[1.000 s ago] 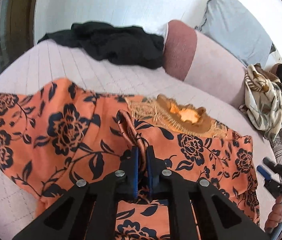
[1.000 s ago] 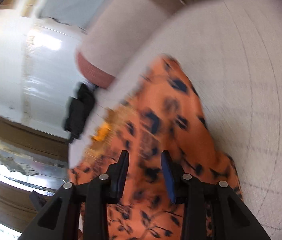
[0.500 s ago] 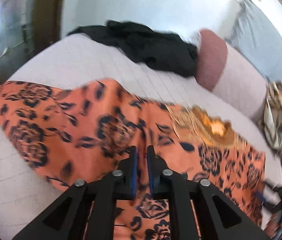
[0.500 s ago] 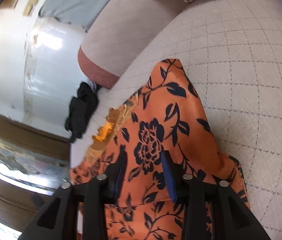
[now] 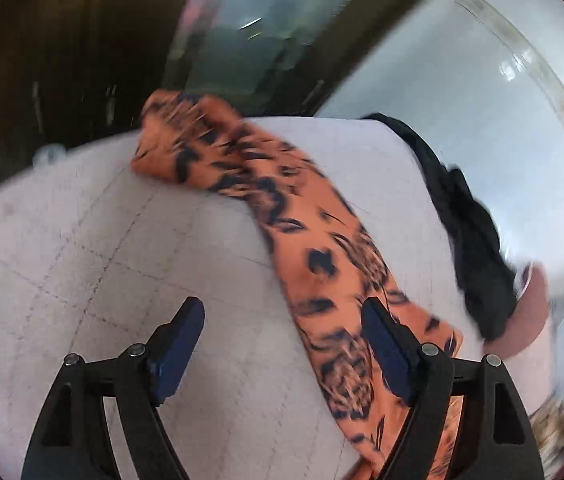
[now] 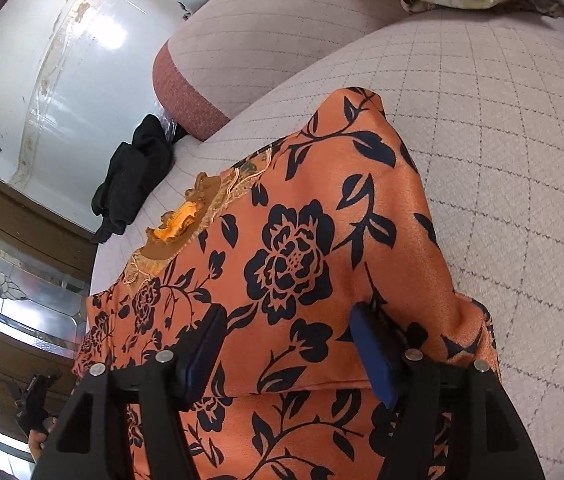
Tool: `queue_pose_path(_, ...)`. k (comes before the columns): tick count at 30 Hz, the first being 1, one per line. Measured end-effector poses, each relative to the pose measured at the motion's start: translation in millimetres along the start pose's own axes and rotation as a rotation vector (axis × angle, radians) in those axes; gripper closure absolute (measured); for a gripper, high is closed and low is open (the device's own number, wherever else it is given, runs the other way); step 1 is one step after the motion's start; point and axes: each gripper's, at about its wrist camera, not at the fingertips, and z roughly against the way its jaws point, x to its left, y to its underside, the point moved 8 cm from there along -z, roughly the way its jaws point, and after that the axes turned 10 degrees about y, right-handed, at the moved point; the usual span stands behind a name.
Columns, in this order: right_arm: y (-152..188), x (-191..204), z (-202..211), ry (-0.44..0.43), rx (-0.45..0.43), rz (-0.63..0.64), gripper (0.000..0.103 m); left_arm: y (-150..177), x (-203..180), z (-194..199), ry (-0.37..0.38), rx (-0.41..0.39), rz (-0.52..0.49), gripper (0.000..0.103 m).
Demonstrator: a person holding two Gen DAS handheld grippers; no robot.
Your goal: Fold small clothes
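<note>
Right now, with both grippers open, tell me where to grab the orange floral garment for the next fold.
Take the orange floral garment at its folded right edge, coming in from the bare quilted cushion side. That edge stands raised and doubled, so the right gripper could likely slide one finger under it.

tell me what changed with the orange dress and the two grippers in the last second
The left hand-held gripper let go of the orange dress and opened wide, swinging left over the bare quilted cover. The right hand-held gripper stayed open over the dress. The black garment stayed put.
</note>
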Motion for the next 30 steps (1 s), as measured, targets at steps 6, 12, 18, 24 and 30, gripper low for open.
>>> queue_pose_path(6,1.2,4.5,-1.1,0.013,-0.019,0.013,0.033,-20.4,11.0,-17.5,0.107,-0.009,0.083,0.022)
queue_pose_path(12,4.0,10.0,-2.1,0.034,-0.039,0.058,0.032,-52.8,5.7,-42.1,0.184,-0.051,0.115,0.022)
queue_pose_path(18,2.7,9.2,-2.7,0.033,-0.045,0.052,0.031,-68.1,-8.4,-61.0,0.196,-0.078,0.034,0.056)
queue_pose_path(24,2.9,9.1,-1.4,0.031,-0.048,0.05,0.032,-52.2,-63.5,-60.6,0.12,-0.09,-0.253,0.102)
queue_pose_path(30,-0.4,4.7,2.5,0.003,-0.03,-0.004,0.033,33.8,-196.0,-21.8,0.192,-0.068,-0.691,0.101)
